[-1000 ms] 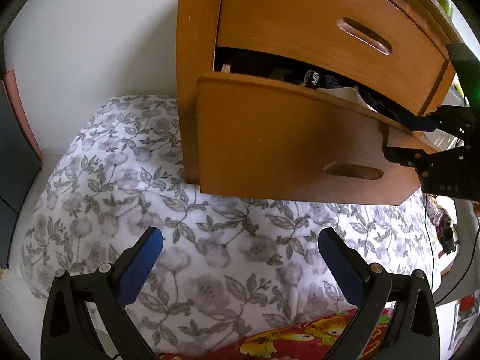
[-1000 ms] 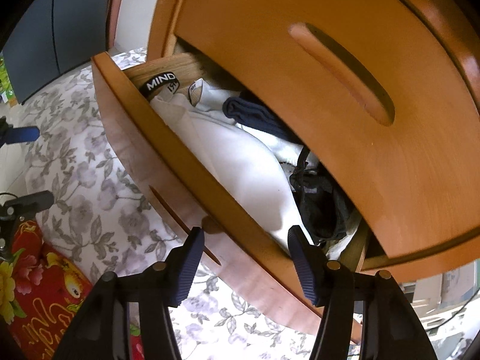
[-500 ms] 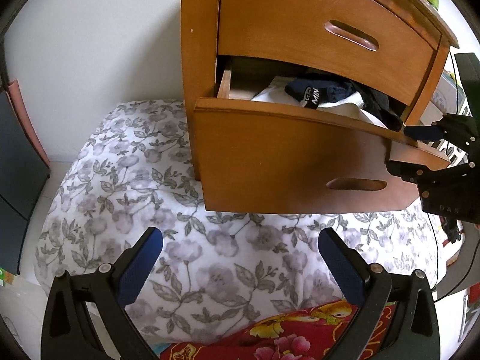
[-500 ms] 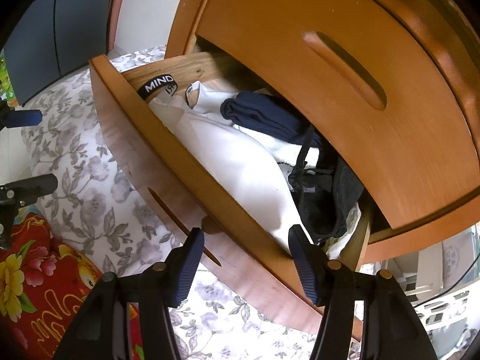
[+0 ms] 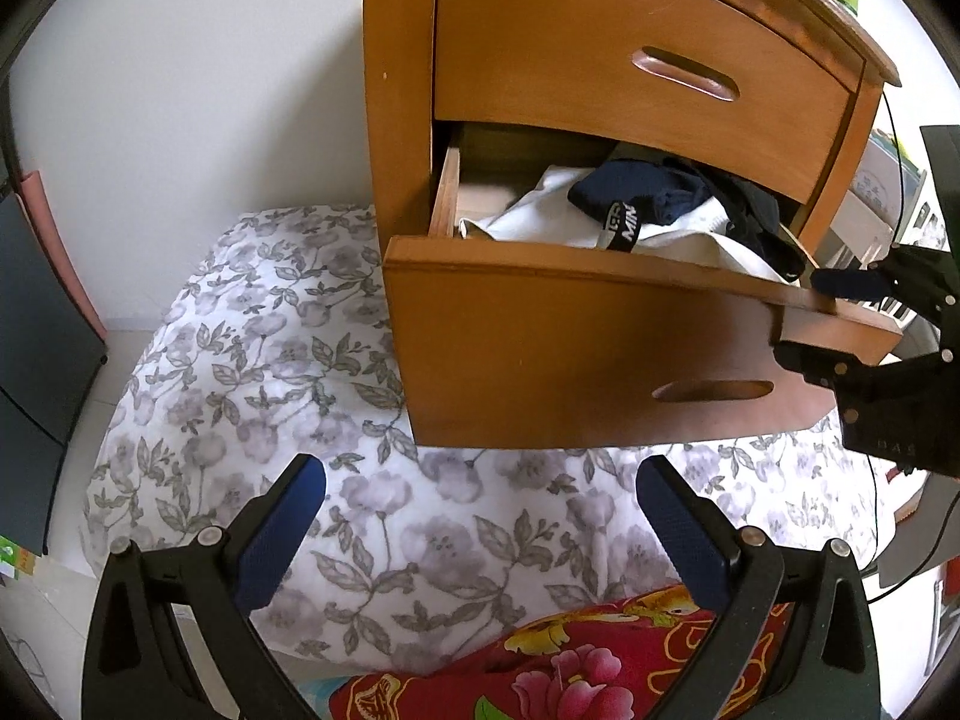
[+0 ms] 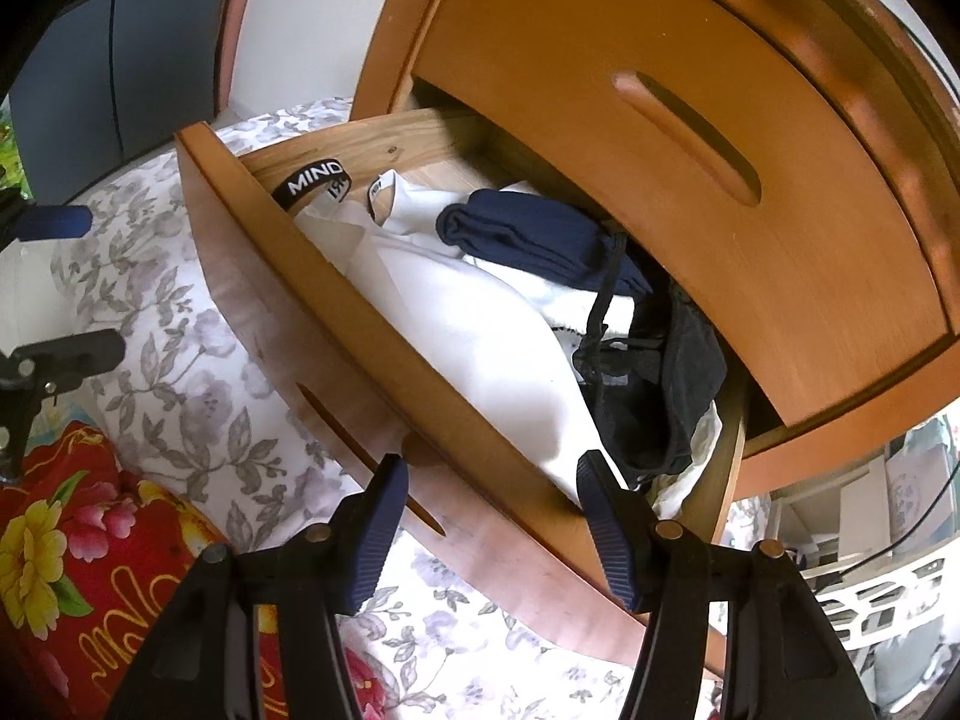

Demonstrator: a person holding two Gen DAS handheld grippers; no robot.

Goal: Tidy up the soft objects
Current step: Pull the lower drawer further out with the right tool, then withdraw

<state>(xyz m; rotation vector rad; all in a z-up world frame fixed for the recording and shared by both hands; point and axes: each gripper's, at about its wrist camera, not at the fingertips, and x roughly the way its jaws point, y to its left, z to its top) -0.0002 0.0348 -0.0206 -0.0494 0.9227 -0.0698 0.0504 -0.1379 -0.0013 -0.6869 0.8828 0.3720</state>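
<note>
Lower drawer (image 6: 360,354) of wooden nightstand (image 5: 600,60) open, clothes (image 6: 480,330) piled inside.
Right hand-held gripper (image 6: 492,531) straddles drawer front, pads apart, gripping nothing; left hand-held gripper (image 5: 480,522) wide, empty, over floral bedding (image 5: 270,360).

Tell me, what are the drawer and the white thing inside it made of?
The drawer looks like wood with a smooth orange-brown varnish: grain shows and it shines. The white thing seems soft cloth, probably cotton, since it folds and creases.
</note>
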